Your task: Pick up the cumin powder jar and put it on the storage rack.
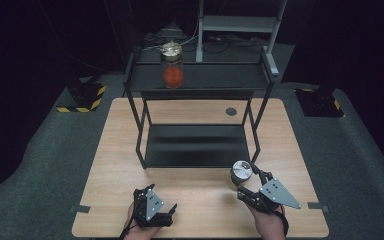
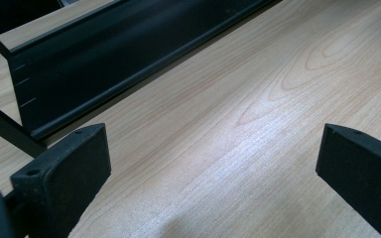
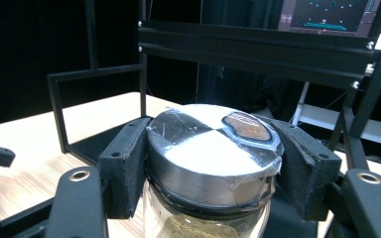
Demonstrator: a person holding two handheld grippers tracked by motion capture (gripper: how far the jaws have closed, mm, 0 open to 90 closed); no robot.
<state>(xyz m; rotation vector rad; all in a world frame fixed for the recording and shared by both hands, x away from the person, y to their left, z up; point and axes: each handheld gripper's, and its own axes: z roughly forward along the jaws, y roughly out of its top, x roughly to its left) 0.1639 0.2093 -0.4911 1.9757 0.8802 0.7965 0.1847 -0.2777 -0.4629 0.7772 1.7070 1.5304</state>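
A glass jar with a silver metal lid (image 3: 209, 148) sits between the jaws of my right gripper (image 3: 211, 163), which is shut on the lid; brownish contents show through the glass below. From above, that jar (image 1: 241, 171) hangs over the table's near right part, just in front of the black shelf rack (image 1: 195, 145). A second jar (image 1: 172, 65) with orange-red contents stands on the rack's top shelf. My left gripper (image 1: 152, 206) rests low at the table's near left edge, open, with bare wood between its jaws (image 2: 213, 163).
The wooden table (image 1: 195, 205) carries the two-tier black rack; its lower shelf (image 2: 114, 54) lies just beyond my left gripper. A round grey cable port (image 1: 231, 111) sits at the table's back right. A metal stand (image 1: 240, 25) is behind the table; dark carpet surrounds it.
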